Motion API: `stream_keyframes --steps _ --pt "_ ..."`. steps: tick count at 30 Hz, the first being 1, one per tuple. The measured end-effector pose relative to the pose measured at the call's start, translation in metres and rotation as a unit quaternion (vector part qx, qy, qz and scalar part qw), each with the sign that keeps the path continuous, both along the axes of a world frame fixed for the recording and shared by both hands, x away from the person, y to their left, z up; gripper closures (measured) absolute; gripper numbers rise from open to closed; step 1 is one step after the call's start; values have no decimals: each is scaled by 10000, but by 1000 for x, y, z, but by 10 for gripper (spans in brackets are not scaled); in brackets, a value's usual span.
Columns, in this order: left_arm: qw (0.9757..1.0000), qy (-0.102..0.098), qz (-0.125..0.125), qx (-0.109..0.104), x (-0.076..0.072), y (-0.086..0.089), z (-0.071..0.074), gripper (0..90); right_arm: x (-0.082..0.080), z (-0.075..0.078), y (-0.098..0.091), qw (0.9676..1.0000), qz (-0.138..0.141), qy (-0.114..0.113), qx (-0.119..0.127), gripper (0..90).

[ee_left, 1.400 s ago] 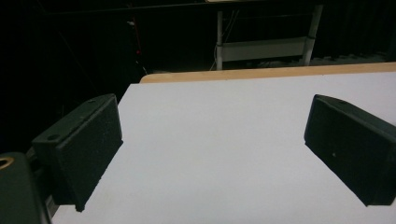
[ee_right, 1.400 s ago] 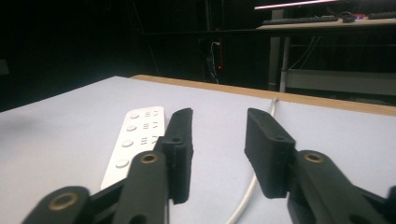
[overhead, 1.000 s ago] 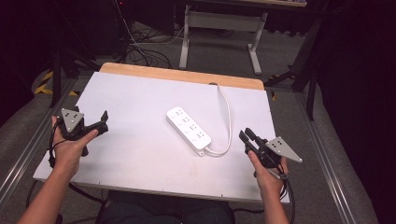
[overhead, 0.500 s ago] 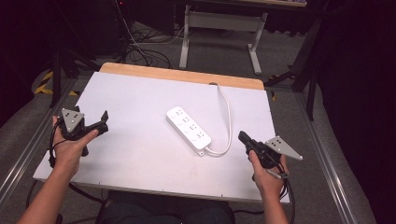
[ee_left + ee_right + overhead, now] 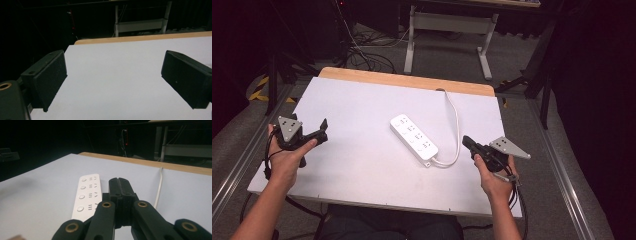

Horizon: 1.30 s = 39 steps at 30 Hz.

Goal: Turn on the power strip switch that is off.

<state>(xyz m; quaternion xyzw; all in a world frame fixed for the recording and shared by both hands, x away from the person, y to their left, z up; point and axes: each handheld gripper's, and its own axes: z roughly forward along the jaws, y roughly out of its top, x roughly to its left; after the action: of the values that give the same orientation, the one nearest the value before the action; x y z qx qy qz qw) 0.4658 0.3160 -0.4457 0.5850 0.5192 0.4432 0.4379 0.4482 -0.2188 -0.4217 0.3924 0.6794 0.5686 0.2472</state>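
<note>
A white power strip (image 5: 414, 136) lies at a slant near the middle of the white table (image 5: 352, 110), its white cable (image 5: 455, 125) looping to the far edge. In the right gripper view the power strip (image 5: 87, 193) lies just left of my jaws. My right gripper (image 5: 467, 142) is shut with nothing in it, held low a little right of the strip's near end. My left gripper (image 5: 323, 131) stands open over the table's left side, far from the strip; its pads (image 5: 51, 75) frame bare table.
A wooden strip (image 5: 407, 80) runs along the table's far edge. Beyond it stand a metal table frame (image 5: 447, 30) and loose cables (image 5: 367, 50) on the floor. Metal rails (image 5: 562, 170) run along both sides of the table.
My right gripper's jaws have gone from open to shut, with nothing between them. The left gripper and the power strip have stayed in place.
</note>
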Motion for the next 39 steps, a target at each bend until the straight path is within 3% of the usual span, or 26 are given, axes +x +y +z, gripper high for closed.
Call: stream_keyframes --steps 16,27,39 --pt "10000 18 -15 77 0 0 -1 71 21 5 26 9983 284 212 -456 900" --pt "9999 37 -41 104 1 -1 -2 74 34 7 38 9975 381 286 -520 900" --pt "9999 63 -52 121 0 1 -4 79 49 5 73 9944 667 331 -755 900"
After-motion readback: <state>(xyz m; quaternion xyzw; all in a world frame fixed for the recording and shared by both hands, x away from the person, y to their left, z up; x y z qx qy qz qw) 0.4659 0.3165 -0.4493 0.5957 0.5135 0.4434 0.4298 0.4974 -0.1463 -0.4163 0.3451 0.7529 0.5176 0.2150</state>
